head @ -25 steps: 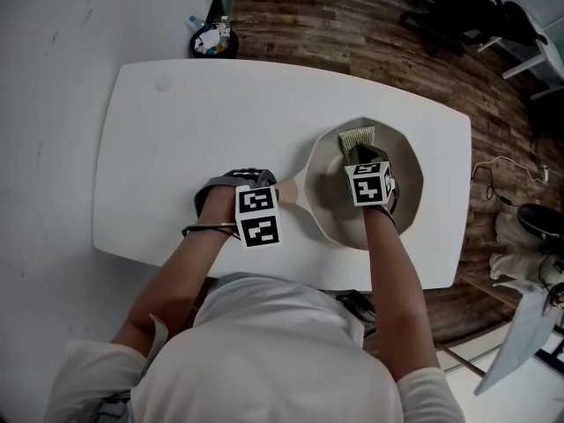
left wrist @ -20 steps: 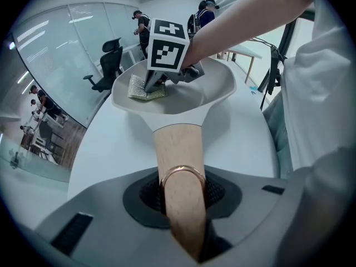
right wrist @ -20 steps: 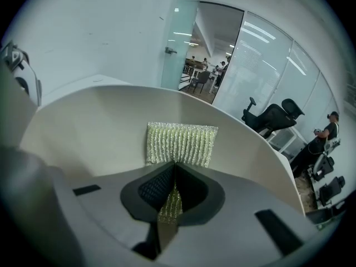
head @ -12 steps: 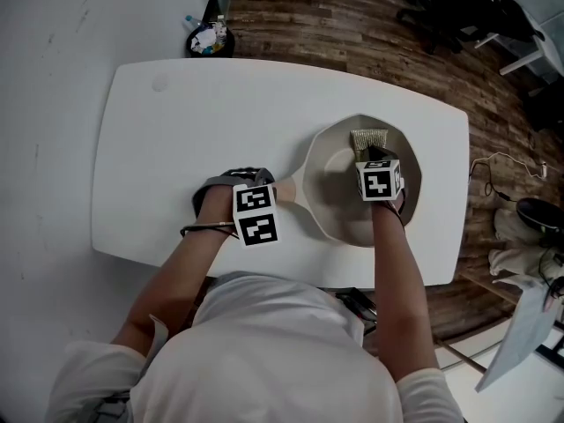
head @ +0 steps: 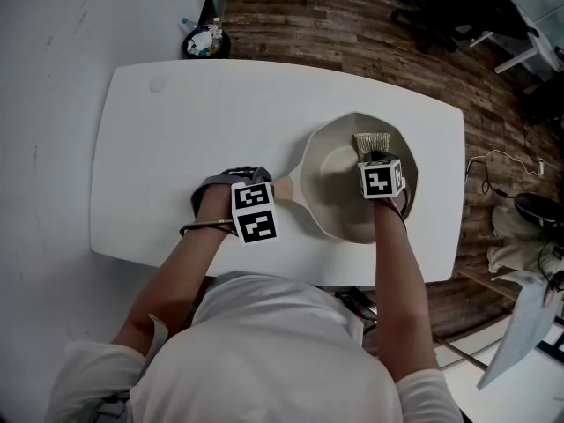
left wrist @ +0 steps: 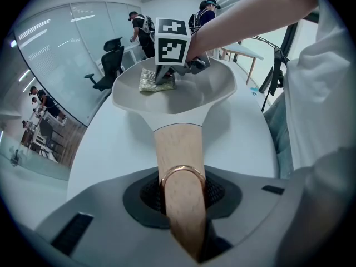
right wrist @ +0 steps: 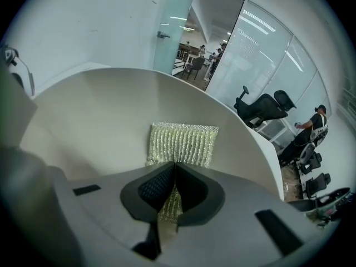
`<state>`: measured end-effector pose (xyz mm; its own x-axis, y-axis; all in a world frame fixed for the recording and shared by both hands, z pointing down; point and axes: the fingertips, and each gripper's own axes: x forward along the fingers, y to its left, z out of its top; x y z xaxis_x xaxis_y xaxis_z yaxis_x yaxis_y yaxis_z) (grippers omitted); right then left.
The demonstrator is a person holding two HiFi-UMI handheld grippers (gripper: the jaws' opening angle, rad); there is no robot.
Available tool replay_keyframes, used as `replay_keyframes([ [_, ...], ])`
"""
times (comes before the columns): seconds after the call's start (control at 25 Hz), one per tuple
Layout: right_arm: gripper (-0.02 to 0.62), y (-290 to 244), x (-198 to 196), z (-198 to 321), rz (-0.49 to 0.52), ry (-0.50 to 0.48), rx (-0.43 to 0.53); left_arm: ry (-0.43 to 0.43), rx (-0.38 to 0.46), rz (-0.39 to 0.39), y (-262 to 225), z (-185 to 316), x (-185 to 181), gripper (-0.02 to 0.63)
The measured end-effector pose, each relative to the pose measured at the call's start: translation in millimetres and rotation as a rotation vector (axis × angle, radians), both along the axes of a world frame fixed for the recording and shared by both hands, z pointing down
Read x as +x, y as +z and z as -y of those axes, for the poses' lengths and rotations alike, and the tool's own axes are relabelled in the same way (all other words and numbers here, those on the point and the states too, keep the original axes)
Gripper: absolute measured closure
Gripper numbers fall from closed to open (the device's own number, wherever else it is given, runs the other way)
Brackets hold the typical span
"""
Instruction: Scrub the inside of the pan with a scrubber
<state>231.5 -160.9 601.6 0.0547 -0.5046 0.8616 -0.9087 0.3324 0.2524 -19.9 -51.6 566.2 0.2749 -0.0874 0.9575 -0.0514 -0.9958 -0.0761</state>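
Two claws shared the work in the head view. The left claw (head: 267,192) stood over the wooden handle (head: 284,188) at the pan's left. The right claw (head: 375,157) reached down inside the pan (head: 335,170), which sat on the white bench (head: 176,130) toward its right end. The scrubber (head: 372,140) lay against the pan's far inner wall, just ahead of the right claw's tips.

The left gripper view showed the left claw (left wrist: 182,199) partly closed, its dark pads pressed on either side of the handle (left wrist: 177,146), around a copper ring (left wrist: 182,173). Beyond it lay the pan, with the scrubber (left wrist: 149,81) and the right claw at its far side.

The right gripper view showed the right claw (right wrist: 173,185) closed almost to nothing, pinching the near edge of the scrubber (right wrist: 183,142). The rest of the pad spread flat up the pan's pale wall (right wrist: 94,115).

Scrubbing appeared to be under way. To do it well, I judged, the left claw should hold the handle pinned so that the pan neither slid nor swung on the bench. The right claw should press the pad's face flat and sweep in overlapping passes over wall and floor, never letting its hard tips scrape the coating. So thin a pinch looked likely to slip if pushed too hard.
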Motion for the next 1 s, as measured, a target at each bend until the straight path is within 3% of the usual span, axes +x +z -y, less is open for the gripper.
replay_keyframes([
  [0.24,0.569,1,5,-4,-0.05,-0.017,-0.034,-0.002,0.001,0.0,0,0,0,0.495],
  [0.64,0.569,8,13,-25,-0.265,-0.171,-0.163,-0.006,0.002,0.001,-1,-3,0,0.495],
  [1.0,0.569,14,19,-47,-0.342,-0.251,-0.277,-0.01,0.001,0.002,0,-4,1,0.495],
])
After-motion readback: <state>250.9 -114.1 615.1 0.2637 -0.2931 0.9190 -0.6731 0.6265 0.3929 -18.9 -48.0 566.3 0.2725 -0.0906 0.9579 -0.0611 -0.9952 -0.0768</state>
